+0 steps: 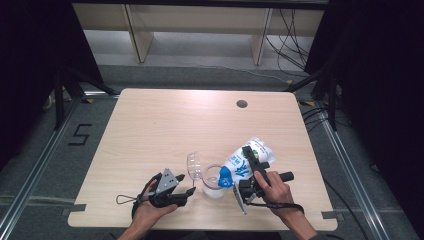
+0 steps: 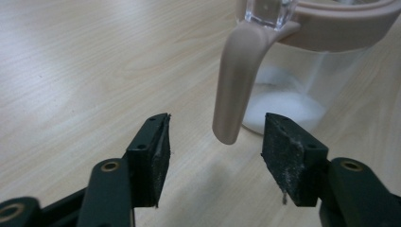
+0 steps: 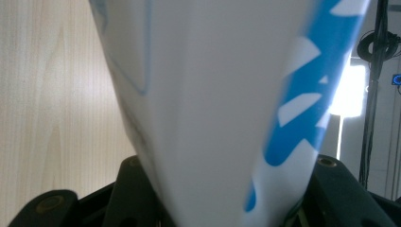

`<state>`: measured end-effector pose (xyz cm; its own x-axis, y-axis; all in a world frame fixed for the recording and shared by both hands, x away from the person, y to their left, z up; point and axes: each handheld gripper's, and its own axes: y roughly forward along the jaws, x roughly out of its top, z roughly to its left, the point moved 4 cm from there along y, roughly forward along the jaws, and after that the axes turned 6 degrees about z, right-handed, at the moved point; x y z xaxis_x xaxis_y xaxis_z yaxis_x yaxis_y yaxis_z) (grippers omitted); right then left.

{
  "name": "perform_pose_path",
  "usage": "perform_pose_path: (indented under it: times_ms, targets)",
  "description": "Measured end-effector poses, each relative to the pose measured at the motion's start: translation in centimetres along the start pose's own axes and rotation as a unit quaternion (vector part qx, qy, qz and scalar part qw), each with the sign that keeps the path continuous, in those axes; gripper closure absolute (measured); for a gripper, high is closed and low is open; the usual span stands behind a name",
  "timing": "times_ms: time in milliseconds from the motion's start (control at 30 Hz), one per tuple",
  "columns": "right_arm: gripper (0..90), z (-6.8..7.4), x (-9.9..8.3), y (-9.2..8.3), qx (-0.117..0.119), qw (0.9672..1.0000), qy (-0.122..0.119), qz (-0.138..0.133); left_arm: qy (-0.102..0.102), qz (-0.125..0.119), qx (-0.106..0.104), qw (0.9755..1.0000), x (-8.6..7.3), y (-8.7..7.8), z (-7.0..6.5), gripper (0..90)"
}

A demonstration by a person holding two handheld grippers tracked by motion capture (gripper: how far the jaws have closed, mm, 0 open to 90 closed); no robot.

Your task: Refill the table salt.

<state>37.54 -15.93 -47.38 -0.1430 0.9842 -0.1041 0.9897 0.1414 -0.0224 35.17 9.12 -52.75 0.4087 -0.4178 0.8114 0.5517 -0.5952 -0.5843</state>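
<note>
Pale wooden table: a white-and-blue pouch is clamped tilted by the right gripper over a clear jar holding white powder, its handle flanked, untouched, by the spread left gripper.

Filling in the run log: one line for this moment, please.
right gripper: holds tilted bag over jar | left gripper: open around jar handle
</note>
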Motion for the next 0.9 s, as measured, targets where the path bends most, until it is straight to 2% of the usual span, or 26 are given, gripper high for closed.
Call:
perform_pose_path:
  times_ms: [33,67,100,200,233,300,333,367,400,500,567,600,667,900]
  targets:
    - [56.3,0.0,0.1,0.1,-0.007,0.9999,0.001,-0.011,0.004,0.0,-0.003,1.0,0.0,0.0,0.0,43.6]
    - [56.2,0.3,0.0,0.0,0.002,0.9998,0.019,-0.002,0.008,-0.002,-0.004,1.0,0.1,0.1,0.0,47.5]
    - [56.3,0.3,0.0,-0.1,0.013,0.9998,0.013,0.011,0.011,-0.005,-0.004,0.9999,0.2,0.1,-0.2,48.0]
    - [56.4,0.5,0.0,-0.1,0.006,0.9997,0.024,0.006,0.017,-0.012,-0.004,0.9998,0.4,0.1,-0.3,50.7]
    - [56.4,0.2,0.1,0.0,0.004,1.0,0.004,-0.001,0.019,-0.013,-0.006,0.9997,0.5,0.1,-0.3,51.5]
    - [56.6,0.3,0.0,-0.1,0.008,0.9999,0.01,0.007,0.024,-0.011,-0.006,0.9996,0.5,0.1,-0.3,53.4]
    - [56.6,0.5,0.0,-0.2,0.009,0.9997,0.021,0.012,0.027,-0.01,-0.009,0.9995,0.5,0.2,-0.3,54.1]
    - [56.6,0.5,0.0,-0.1,0.006,0.9997,0.022,0.007,0.026,-0.011,-0.011,0.9995,0.5,0.3,-0.4,54.4]
    - [56.7,0.5,0.0,-0.1,0.006,0.9997,0.024,0.008,0.034,-0.016,-0.012,0.9992,0.6,0.5,-0.6,56.4]
    - [56.7,0.5,-0.1,-0.1,0.01,0.9997,0.017,0.012,0.037,-0.014,-0.011,0.9992,0.7,0.7,-0.7,57.5]
    - [56.7,0.3,0.1,0.0,0.006,1.0,0.003,0.002,0.04,-0.013,-0.007,0.9991,0.7,0.8,-0.8,60.2]
    - [56.7,0.3,0.1,0.0,0.006,1.0,0.003,0.002,0.045,-0.008,-0.006,0.9989,0.7,0.8,-0.7,60.2]
    - [56.8,0.3,0.0,-0.1,0.005,0.9999,0.012,0.004,0.045,-0.013,-0.007,0.9989,0.8,1.0,-0.8,63.0]
    - [56.9,0.4,0.0,-0.1,0.01,0.9999,0.007,0.004,0.048,-0.013,-0.004,0.9988,0.8,1.0,-0.8,70.6]
